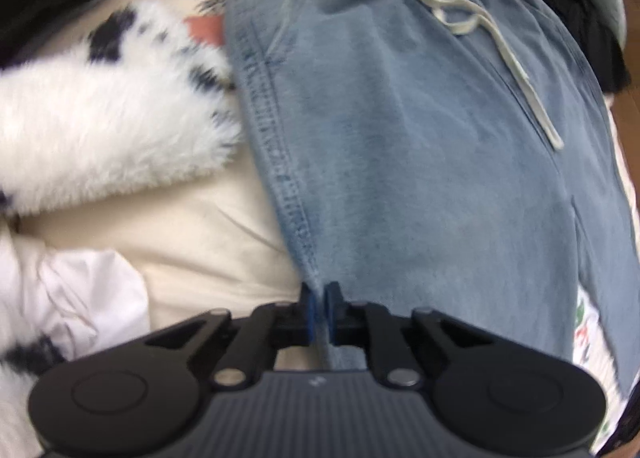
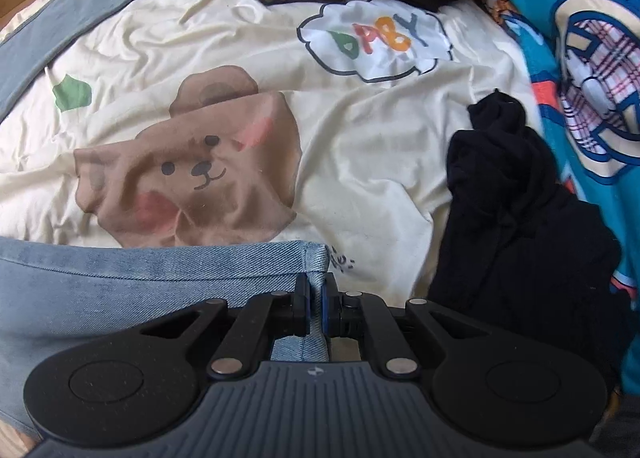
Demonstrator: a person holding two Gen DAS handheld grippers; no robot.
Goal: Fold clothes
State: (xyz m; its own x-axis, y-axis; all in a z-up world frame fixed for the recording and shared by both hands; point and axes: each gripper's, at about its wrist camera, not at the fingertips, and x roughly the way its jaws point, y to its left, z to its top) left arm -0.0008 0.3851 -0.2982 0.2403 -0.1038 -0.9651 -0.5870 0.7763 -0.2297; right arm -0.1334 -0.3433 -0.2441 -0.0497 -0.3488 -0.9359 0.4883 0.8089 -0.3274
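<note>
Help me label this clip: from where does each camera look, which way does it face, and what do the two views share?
Left wrist: sits on the left gripper, facing steeply down over the blue denim trousers, their drawstring and a white fluffy garment; its own jaws show, shut on the denim's side seam.
Right wrist: sits on the right gripper, facing down at the bear-print sheet and a black garment; its jaws show, shut on a denim corner.
Shared: the denim trousers.

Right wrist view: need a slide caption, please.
Right claw shut on the hem corner of blue denim trousers over a bear-print sheet.
</note>
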